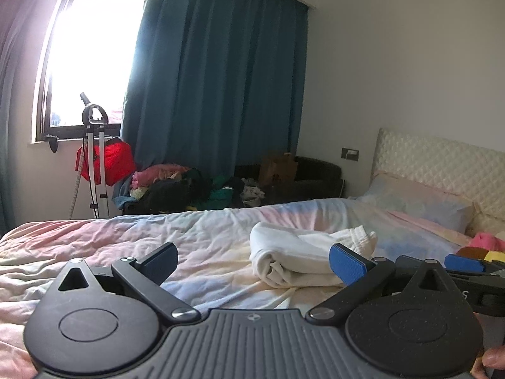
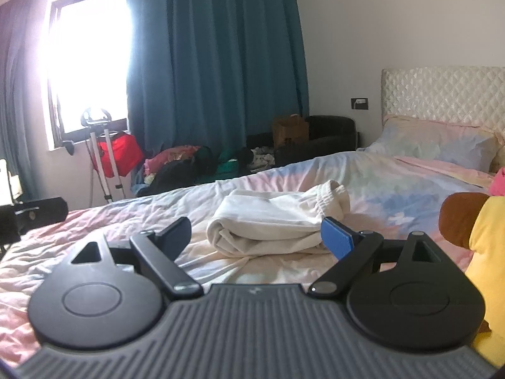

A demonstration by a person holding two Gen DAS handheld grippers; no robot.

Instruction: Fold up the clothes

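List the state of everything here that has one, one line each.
Left gripper: open, holding nothing.
Right gripper: open, holding nothing.
White garment: folded into a bundle, lying on the bed.
Bedsheet: wrinkled.
Curtain: drawn aside, window uncovered.
Clothes pile: unfolded, heaped beyond the bed.

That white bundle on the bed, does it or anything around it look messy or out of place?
The white garment is folded but loosely, its elastic end flopping up at the far side. The bedsheet under it is wrinkled. Beyond the bed, a heap of clothes sprawls below the curtain. Both grippers are open and empty.
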